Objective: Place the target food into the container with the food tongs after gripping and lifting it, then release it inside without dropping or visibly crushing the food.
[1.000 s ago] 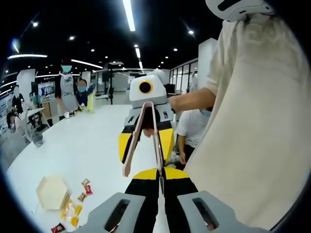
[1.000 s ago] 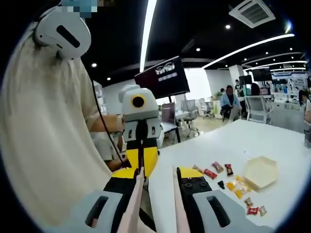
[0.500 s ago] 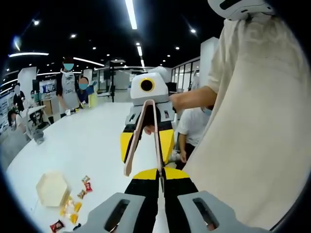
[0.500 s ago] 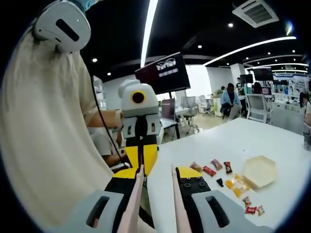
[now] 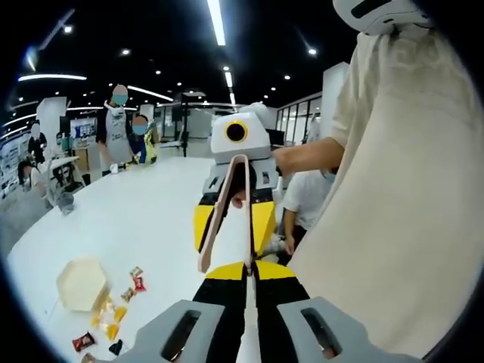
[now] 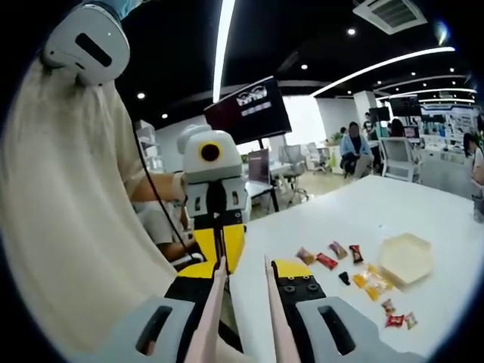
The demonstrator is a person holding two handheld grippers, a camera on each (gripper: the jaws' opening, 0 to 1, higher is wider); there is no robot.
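Tools [image 5: 247, 276] [image 6: 242, 274] raised, facing each other

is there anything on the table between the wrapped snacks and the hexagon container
Nothing visible blocks the way. In the right gripper view the wrapped snacks lie right beside the hexagon container on the bare white table.

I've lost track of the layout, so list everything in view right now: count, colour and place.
Hexagonal cream container: one, open, on the white table, beside the sweets.
Wrapped sweets: about ten, red, yellow, pink and dark, scattered on the table next to the container.
Pink food tongs: one pair, arms apart, empty; handle end in the left gripper, tips toward the right one.
Bystanders: several, at the table's far end.
Person's cream sleeve: beside the grippers.
Left gripper: yellow-black jaws closed on the tongs' handle.
Right gripper: yellow-black jaws outside the tongs' arms.
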